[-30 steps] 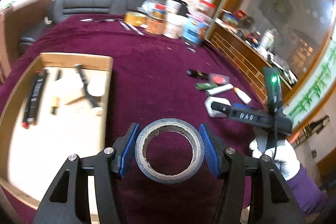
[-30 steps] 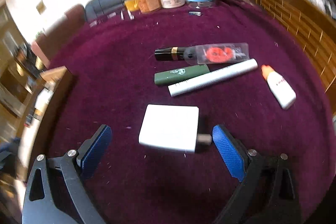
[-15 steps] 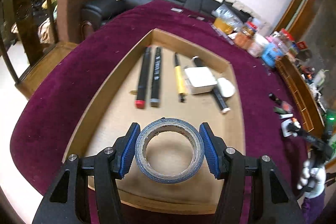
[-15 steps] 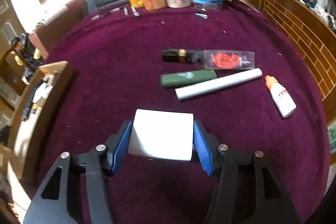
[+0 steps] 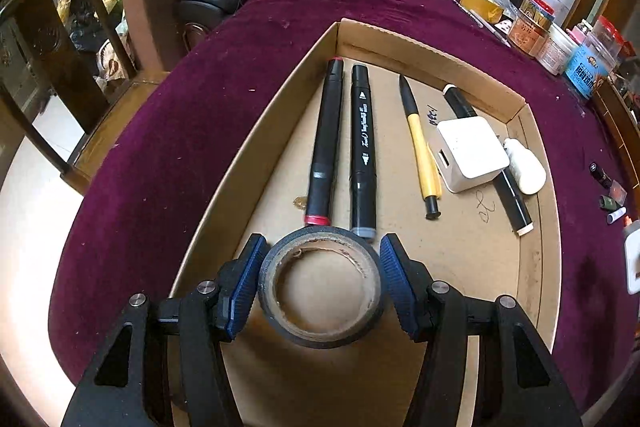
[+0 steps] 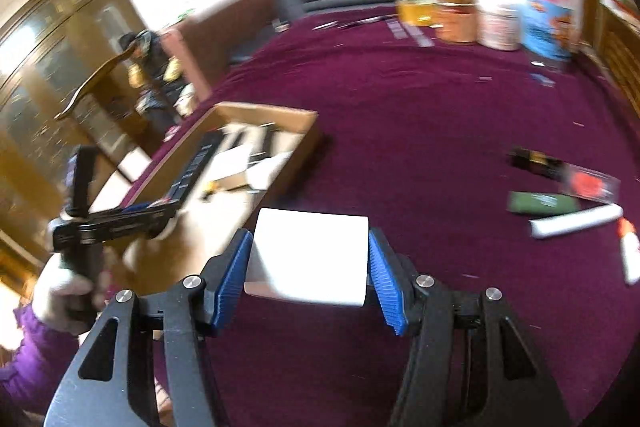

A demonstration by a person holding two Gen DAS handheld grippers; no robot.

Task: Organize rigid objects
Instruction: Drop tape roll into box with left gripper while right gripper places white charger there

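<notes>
- The left gripper is clamped on a roll of dark tape, a blue pad pressed against each side of the ring.
- The tape roll hangs over the near end of the cardboard tray; whether it touches the tray floor cannot be told.
- Inside the tray, just beyond the roll, two black markers lie side by side, pointing toward the far wall.
- Further right in the tray lie a yellow pen, a white charger cube and a small white bottle, the cube resting across a black-and-white pen.
- The right gripper has just closed on a white block, and its blue pads press on both sides of it.
- The block is held above the maroon tablecloth, to the right of the tray.
- Well right of the tray, a green stick, a white tube and a glue bottle lie on the cloth.
</notes>
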